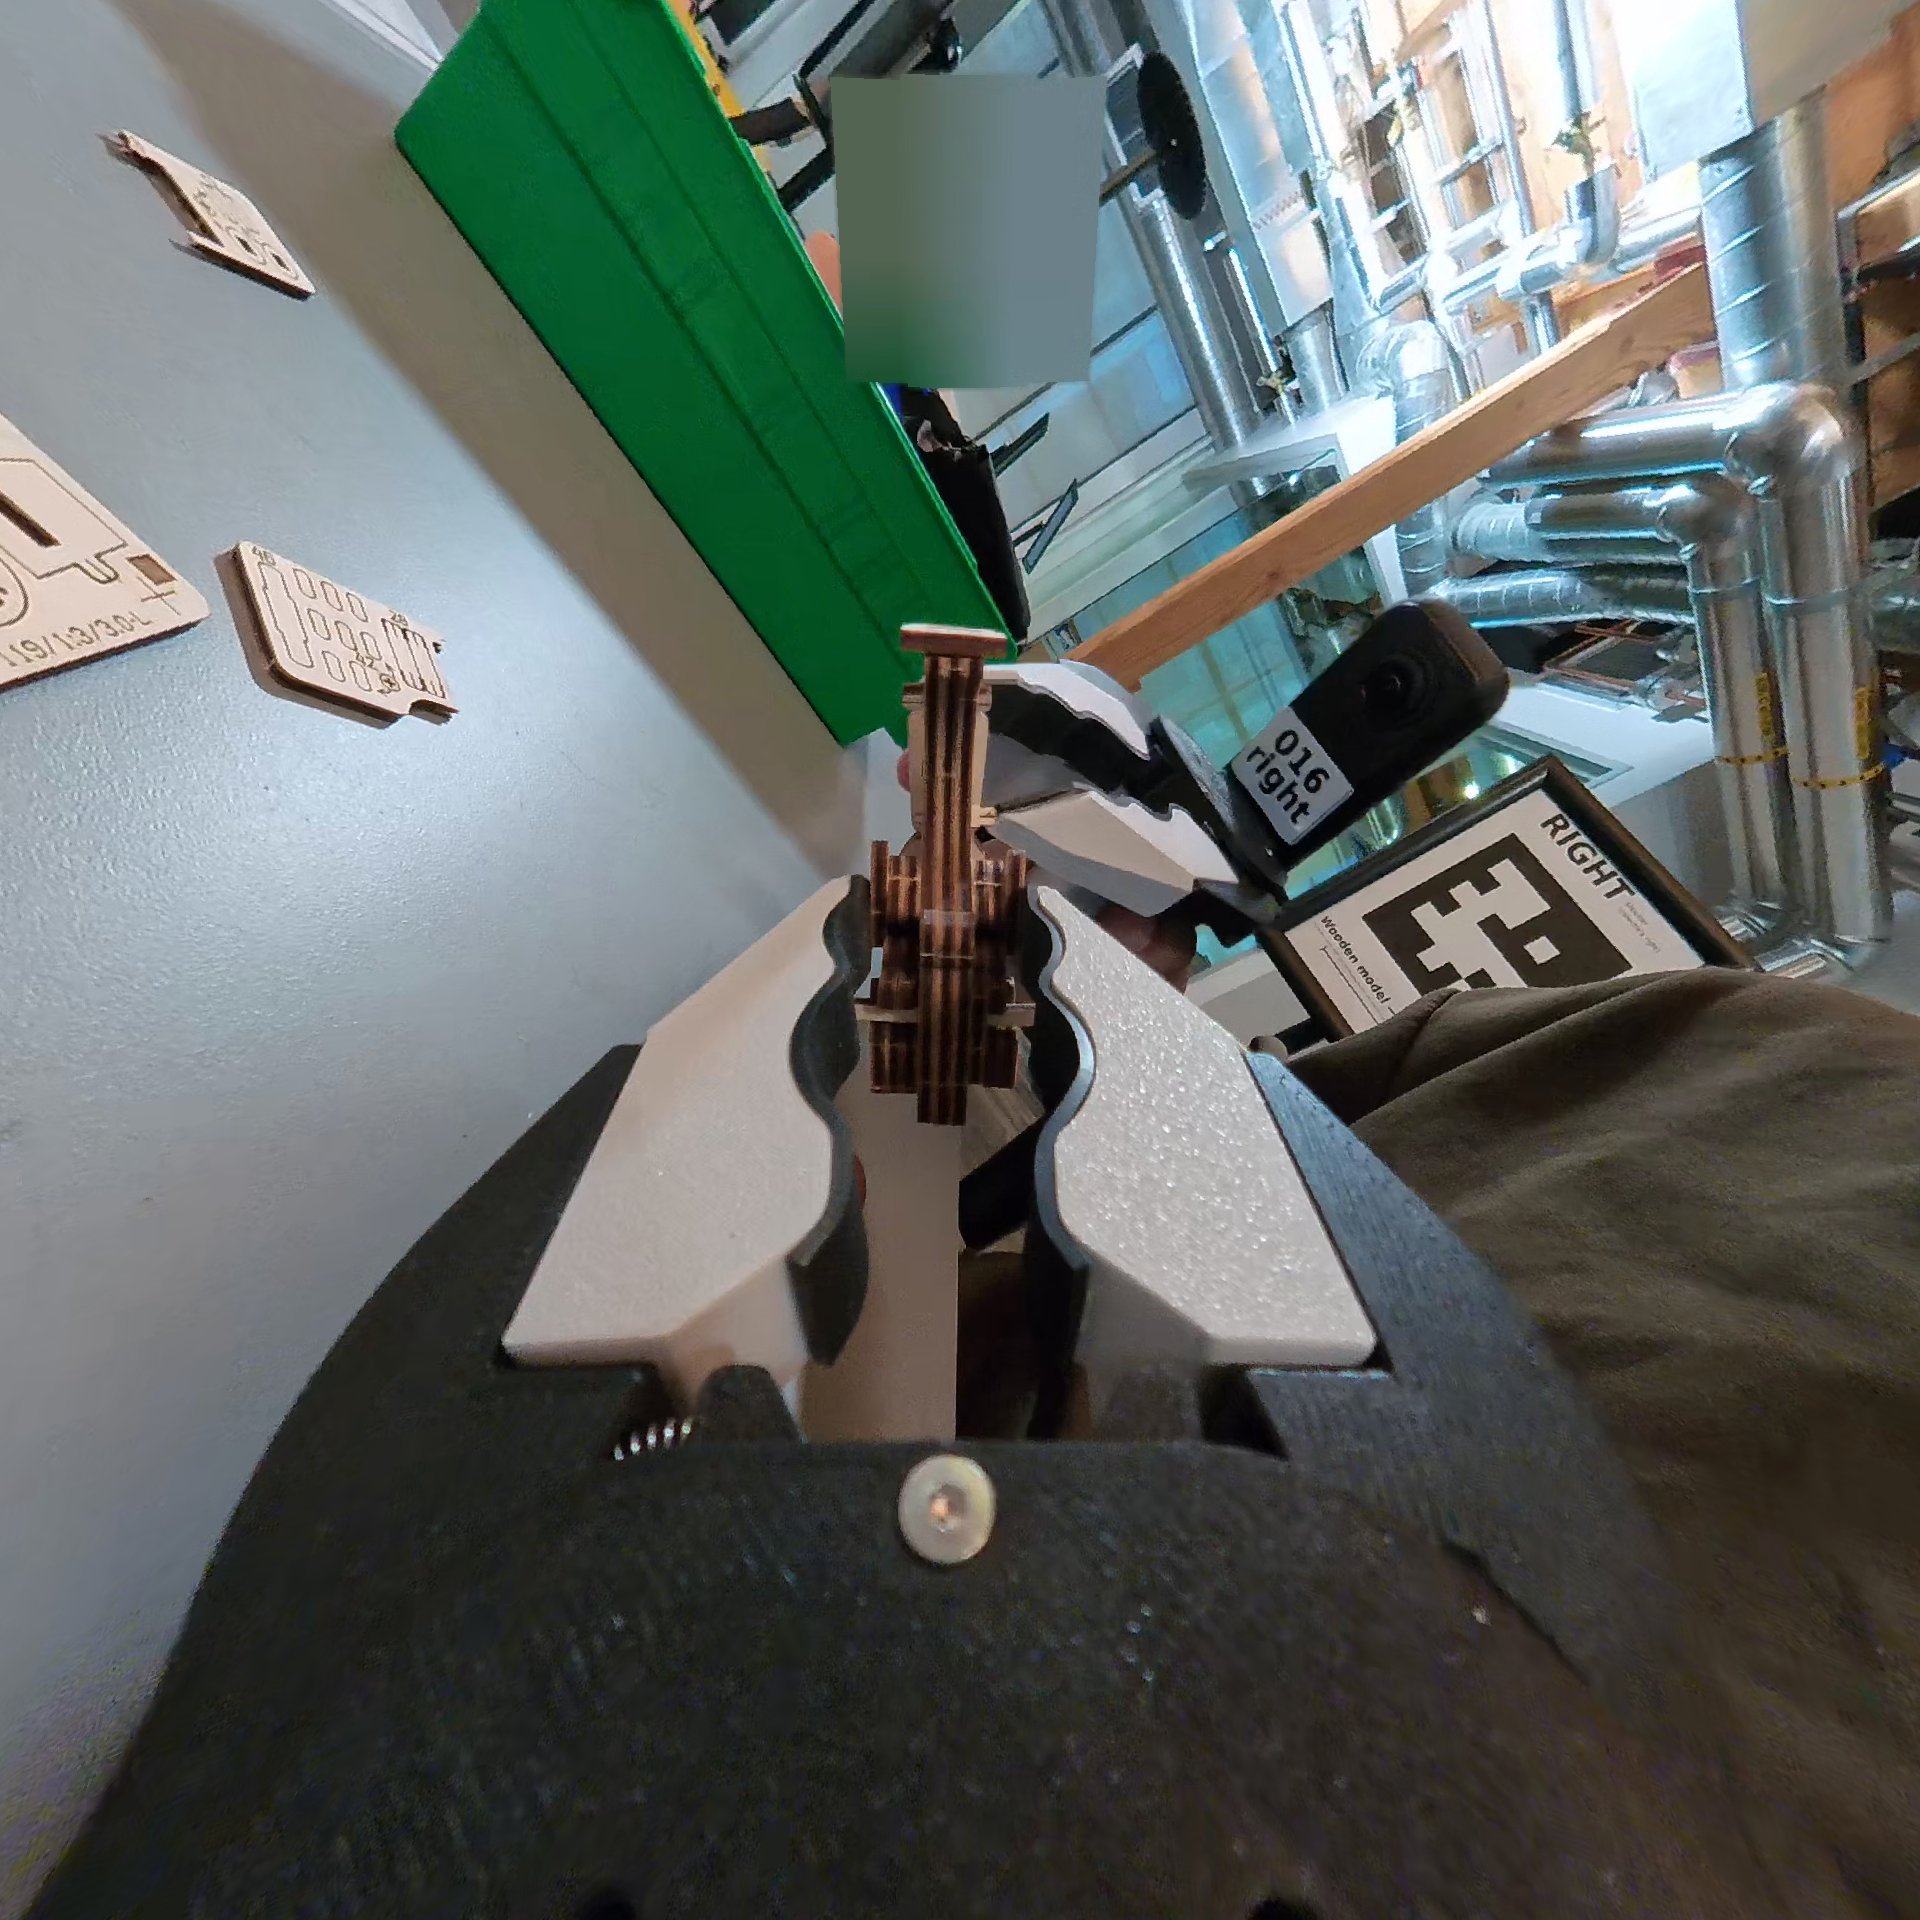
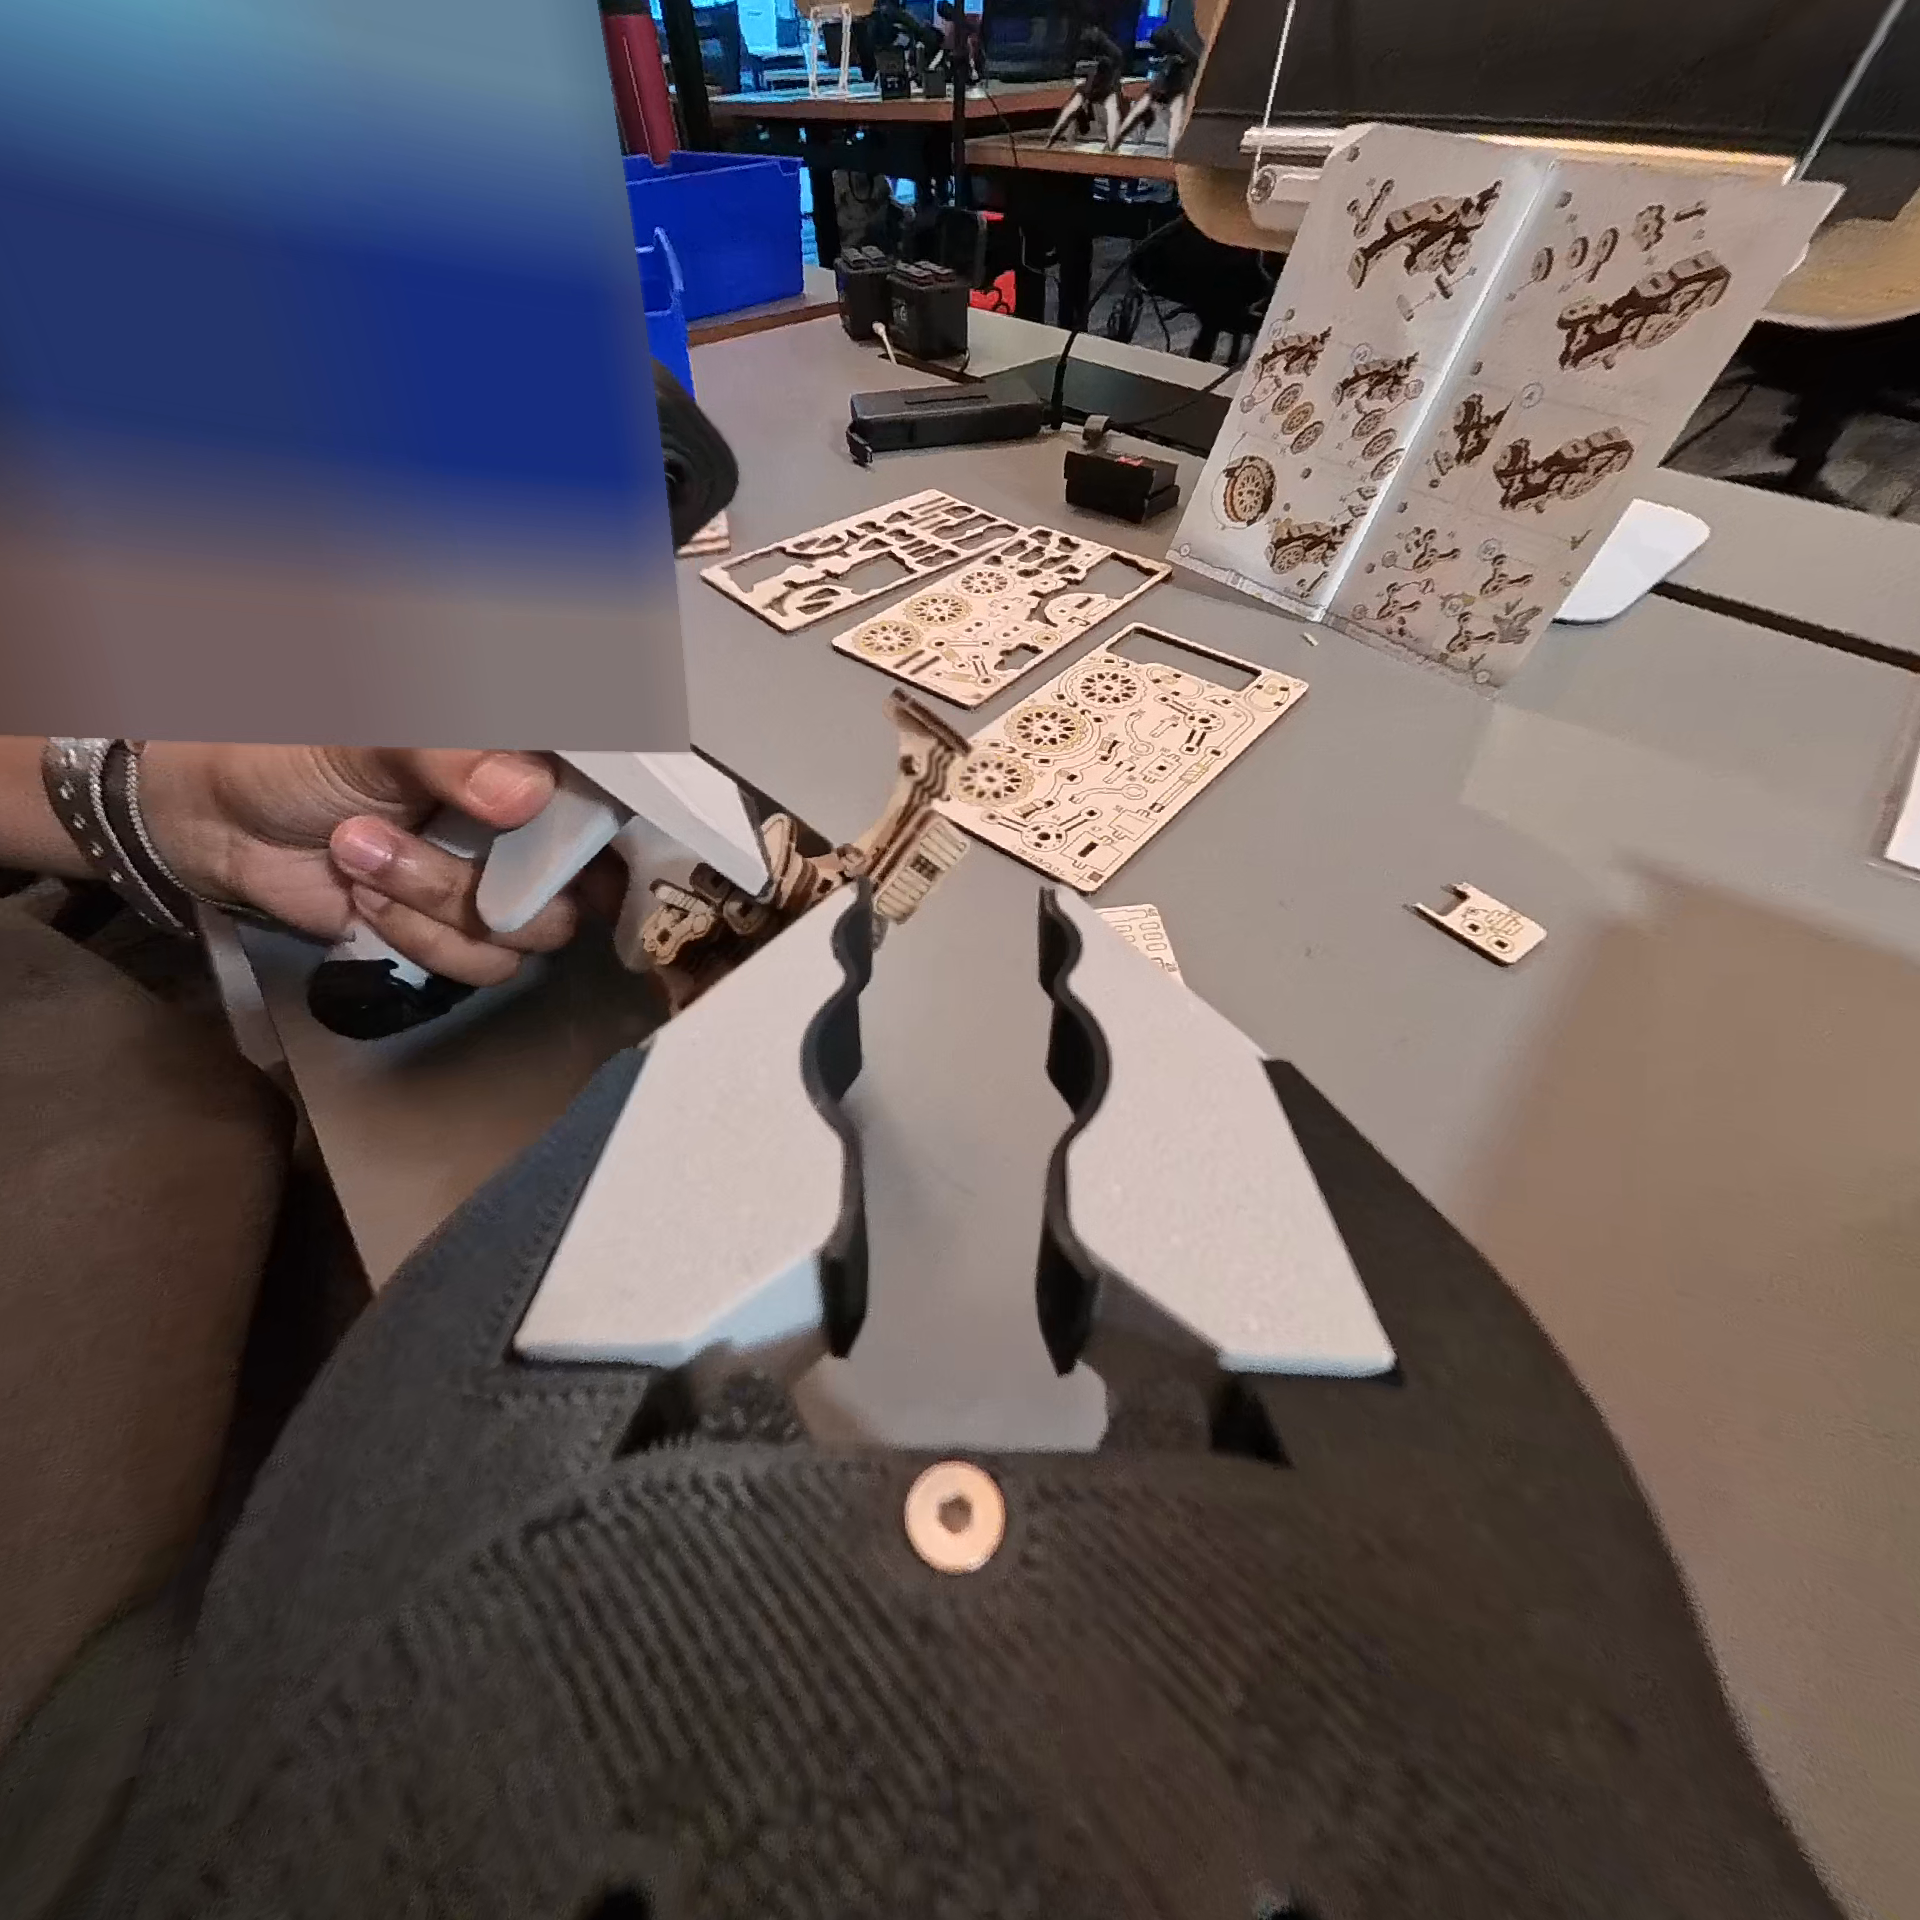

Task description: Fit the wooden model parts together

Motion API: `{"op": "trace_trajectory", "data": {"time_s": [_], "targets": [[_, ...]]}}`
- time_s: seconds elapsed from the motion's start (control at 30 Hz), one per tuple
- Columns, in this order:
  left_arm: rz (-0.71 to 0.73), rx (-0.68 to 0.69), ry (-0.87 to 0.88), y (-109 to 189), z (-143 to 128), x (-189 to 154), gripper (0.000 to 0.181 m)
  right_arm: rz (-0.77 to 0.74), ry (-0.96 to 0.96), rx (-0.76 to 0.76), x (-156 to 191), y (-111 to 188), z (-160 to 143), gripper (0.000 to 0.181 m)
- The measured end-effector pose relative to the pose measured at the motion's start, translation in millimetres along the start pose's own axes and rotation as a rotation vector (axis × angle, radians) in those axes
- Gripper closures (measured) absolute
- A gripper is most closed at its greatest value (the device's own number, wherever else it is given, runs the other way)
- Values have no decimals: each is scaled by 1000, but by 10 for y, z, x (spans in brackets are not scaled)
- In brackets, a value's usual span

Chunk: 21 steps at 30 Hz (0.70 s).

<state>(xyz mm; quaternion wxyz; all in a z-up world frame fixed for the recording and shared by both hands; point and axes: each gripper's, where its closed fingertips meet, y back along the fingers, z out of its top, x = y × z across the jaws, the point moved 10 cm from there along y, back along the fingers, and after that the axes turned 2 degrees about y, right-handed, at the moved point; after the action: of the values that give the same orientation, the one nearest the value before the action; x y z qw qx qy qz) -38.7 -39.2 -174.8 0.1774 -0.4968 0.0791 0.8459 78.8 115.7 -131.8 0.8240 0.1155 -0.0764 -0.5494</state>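
Left gripper (image 1: 940, 987) clamped on the wooden model (image 1: 940, 935), a half-built assembly held off the grey table (image 2: 1351, 883), edge-on to its camera, likely so the upper end stays open for fitting. Right gripper (image 2: 948, 925) parted a moderate gap, nothing between its fingers; in the left wrist view its tips sit just beside the model's upright section, contact uncertain. Farther out: three wooden part sheets (image 2: 1132, 748) and a small loose piece (image 2: 1481, 923) flat on the table, instruction sheet (image 2: 1455, 395) propped upright behind them for reference.
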Motion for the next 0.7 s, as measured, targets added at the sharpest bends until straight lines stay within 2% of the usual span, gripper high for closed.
{"op": "trace_trajectory", "data": {"time_s": [0.2,0.3,0.4,0.57,0.7], "targets": [[12,0,-27,-6,-7,-17,157,70,-121,-13,-85,34,-7,142],[33,9,-68,-13,-13,-36,157,70,-91,-5,-60,27,-2,141],[84,11,-146,-5,-2,-53,157,25,32,-5,11,36,31,146],[171,21,-265,6,19,-87,157,-56,332,-17,189,68,81,167],[215,53,-311,-15,3,-109,158,-67,524,44,297,30,36,168]]}}
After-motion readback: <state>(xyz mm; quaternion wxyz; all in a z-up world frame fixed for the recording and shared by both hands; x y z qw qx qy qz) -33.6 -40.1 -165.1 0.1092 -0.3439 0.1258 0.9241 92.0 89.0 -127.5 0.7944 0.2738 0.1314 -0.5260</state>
